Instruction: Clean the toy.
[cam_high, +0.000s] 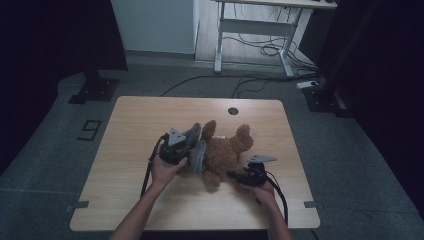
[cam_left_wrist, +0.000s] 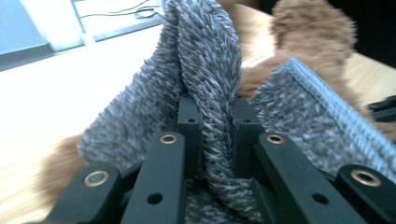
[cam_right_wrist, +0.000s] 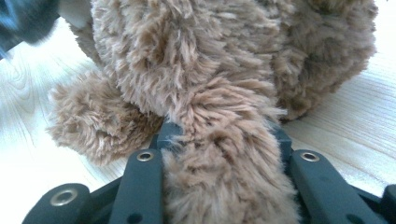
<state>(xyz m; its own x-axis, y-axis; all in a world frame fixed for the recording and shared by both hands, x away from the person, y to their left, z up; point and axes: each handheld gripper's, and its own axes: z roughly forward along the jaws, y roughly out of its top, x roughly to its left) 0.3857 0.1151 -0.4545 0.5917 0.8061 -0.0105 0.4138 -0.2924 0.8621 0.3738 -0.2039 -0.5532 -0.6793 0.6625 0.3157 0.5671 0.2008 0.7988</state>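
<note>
Jaws of the left gripper (cam_left_wrist: 212, 121) are clamped on a fold of grey fuzzy cloth (cam_left_wrist: 205, 60), which rises toward 12 o'clock. A limb of the brown teddy bear (cam_right_wrist: 224, 93) is pinched by the right gripper (cam_right_wrist: 219, 140); its body lies at 12 o'clock on the wooden table (cam_high: 150, 115).

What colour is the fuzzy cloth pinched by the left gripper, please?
Mottled grey cloth, clearest in the left gripper view.
</note>
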